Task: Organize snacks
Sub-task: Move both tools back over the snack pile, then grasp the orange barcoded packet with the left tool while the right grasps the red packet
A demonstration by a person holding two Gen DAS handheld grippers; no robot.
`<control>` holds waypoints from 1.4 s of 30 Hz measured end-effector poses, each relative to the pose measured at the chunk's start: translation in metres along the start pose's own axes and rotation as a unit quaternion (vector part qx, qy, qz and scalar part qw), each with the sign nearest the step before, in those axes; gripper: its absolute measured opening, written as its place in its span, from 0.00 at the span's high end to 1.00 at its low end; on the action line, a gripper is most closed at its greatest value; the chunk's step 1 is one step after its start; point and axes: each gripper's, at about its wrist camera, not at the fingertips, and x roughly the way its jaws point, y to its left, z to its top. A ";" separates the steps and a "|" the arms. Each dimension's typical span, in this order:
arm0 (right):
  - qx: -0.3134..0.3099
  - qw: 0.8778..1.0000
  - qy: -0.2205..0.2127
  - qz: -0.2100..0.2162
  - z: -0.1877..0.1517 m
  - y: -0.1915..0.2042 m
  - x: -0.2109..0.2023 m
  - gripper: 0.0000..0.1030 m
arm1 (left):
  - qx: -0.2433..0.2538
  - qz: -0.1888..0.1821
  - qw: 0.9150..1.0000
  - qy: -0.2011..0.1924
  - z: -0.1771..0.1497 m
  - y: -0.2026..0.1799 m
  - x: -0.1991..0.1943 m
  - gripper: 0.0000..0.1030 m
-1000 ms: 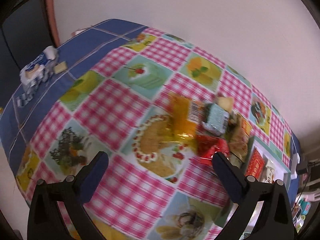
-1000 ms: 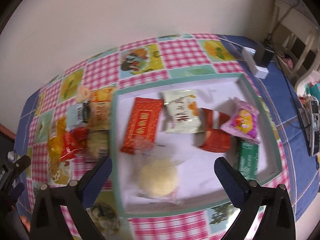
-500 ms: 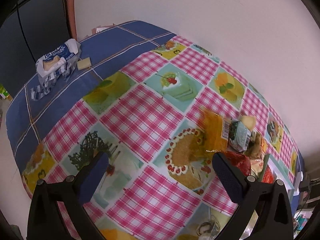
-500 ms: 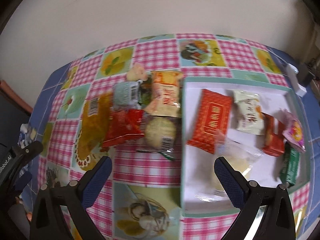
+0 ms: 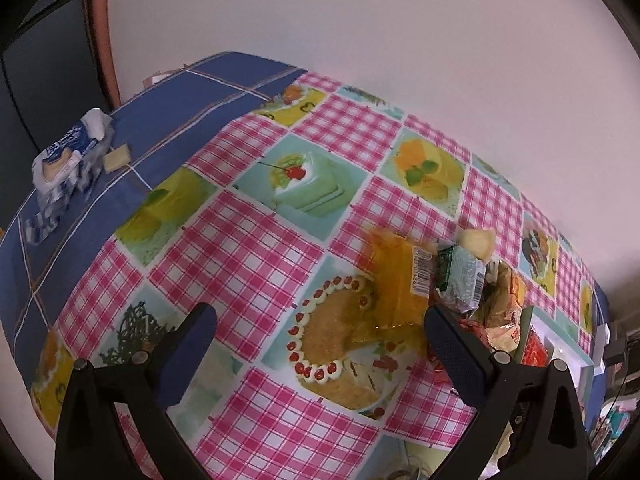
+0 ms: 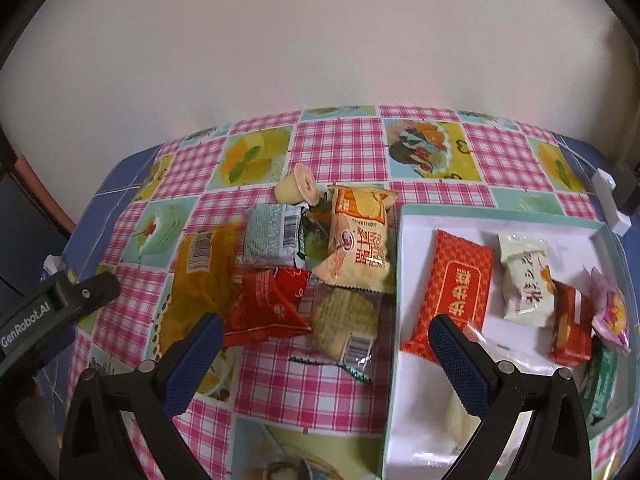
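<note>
A pile of loose snacks lies on the checked tablecloth: an orange pack point(image 6: 204, 276), a red pack point(image 6: 266, 308), a pale blue pack point(image 6: 272, 236), a yellow biscuit bag point(image 6: 360, 248), a clear-wrapped round cake point(image 6: 346, 320) and a small jelly cup point(image 6: 298, 188). A white tray point(image 6: 412, 216) to their right holds several snacks, among them a red pack point(image 6: 454, 292). My right gripper point(image 6: 324, 354) is open and empty, above the round cake near the tray's left edge. My left gripper point(image 5: 320, 344) is open and empty, left of the pile point(image 5: 456, 276).
A blue-and-white tissue pack point(image 5: 66, 160) lies on the blue cloth at the far left. A white wall stands behind the table. A white power adapter point(image 6: 612, 200) sits at the table's right edge. The left gripper's body point(image 6: 48, 316) shows at the right wrist view's left.
My right gripper has swung left from over the tray to over the loose pile. My left gripper has pulled back and left, away from the pile. Both stayed open.
</note>
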 end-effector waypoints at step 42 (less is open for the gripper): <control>-0.037 0.995 0.070 0.053 -0.003 0.035 0.070 0.57 | 0.018 -0.096 0.990 0.102 0.009 -0.041 0.091 0.59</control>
